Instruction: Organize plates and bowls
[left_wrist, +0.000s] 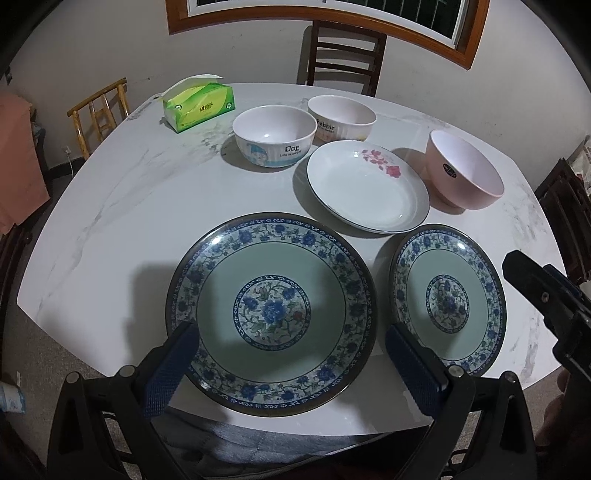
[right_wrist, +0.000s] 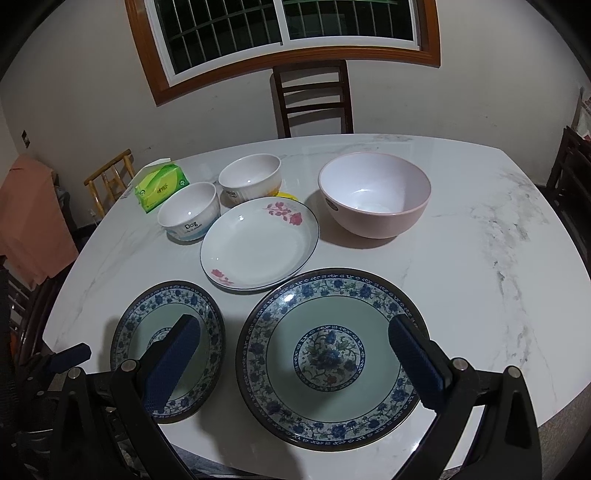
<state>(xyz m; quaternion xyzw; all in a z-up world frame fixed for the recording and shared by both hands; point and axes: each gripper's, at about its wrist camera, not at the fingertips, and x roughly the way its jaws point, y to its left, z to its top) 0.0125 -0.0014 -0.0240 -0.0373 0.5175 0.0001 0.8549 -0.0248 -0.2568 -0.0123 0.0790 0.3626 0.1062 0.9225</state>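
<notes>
Nothing stacked yet, judging by the layout: all six pieces sit singly on the tabletop (left_wrist: 110, 229).

Near edge: two blue-patterned plates side by side, close but not touching. Left plate (left_wrist: 271, 312) under the left gripper (left_wrist: 291, 365); right plate (right_wrist: 332, 354) under the right gripper (right_wrist: 295, 363). Which of the two is larger cannot be told; each looks big in its own view.

Behind them, mid-table: white plate (right_wrist: 258, 243) with pink flowers, just beyond the blue pair, its near rim close to the right plate.

Further back: "Dog" bowl (left_wrist: 275, 142) and a second printed bowl (left_wrist: 341, 118) next to each other, the white plate's far rim close in front of them. Pink bowl (right_wrist: 375, 194) off to the right, apart from the other two.

Green tissue pack (left_wrist: 199, 105) at the far left, not part of the job.

Left fingers (left_wrist: 168, 369) spread wide, empty, hanging above the near rim of the left plate, no contact seen. Right fingers (right_wrist: 417, 360) likewise wide apart, empty, above the right plate.

Left to do, most likely everything: plates gathered into one pile, bowls nested into another. Task at its very start; no grasp made.
</notes>
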